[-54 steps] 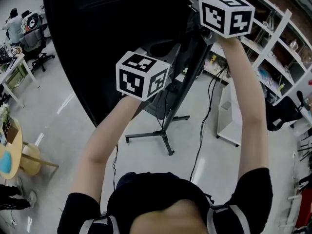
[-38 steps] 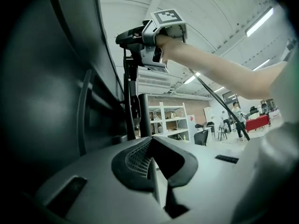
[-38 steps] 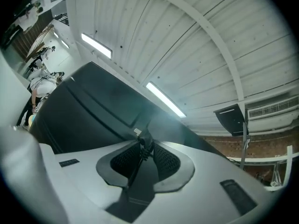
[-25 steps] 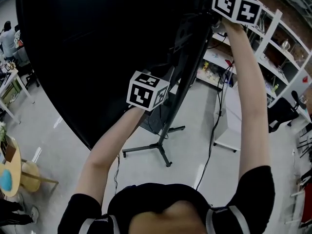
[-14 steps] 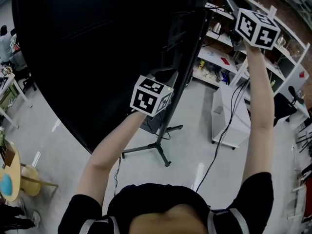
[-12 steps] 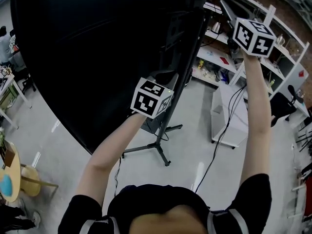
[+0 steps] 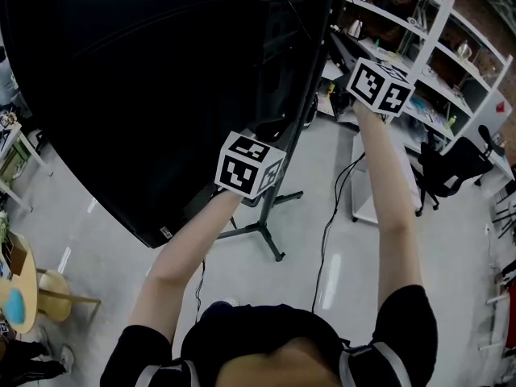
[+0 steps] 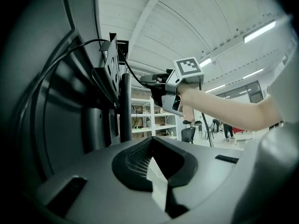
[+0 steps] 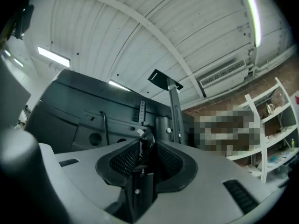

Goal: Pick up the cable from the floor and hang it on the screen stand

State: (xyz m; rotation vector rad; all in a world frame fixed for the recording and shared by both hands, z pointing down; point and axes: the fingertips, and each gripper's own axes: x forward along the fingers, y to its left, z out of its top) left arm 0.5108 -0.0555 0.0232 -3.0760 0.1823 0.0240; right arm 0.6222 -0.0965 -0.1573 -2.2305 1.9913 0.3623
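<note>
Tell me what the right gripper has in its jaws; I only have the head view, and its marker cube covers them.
Observer: The right gripper view shows the right gripper closed on the cable, near its end.
Operator: Is it hung yet?
Observer: In the left gripper view it runs from that gripper up to the top of the mount bracket on the screen stand, then arcs down the back of the screen. Whether it rests there, I can't tell.

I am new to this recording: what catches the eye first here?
The huge black screen fills the upper left of the head view, on its stand. Beside its right edge the raised right tool grips a black cable that hangs down toward the floor.
</note>
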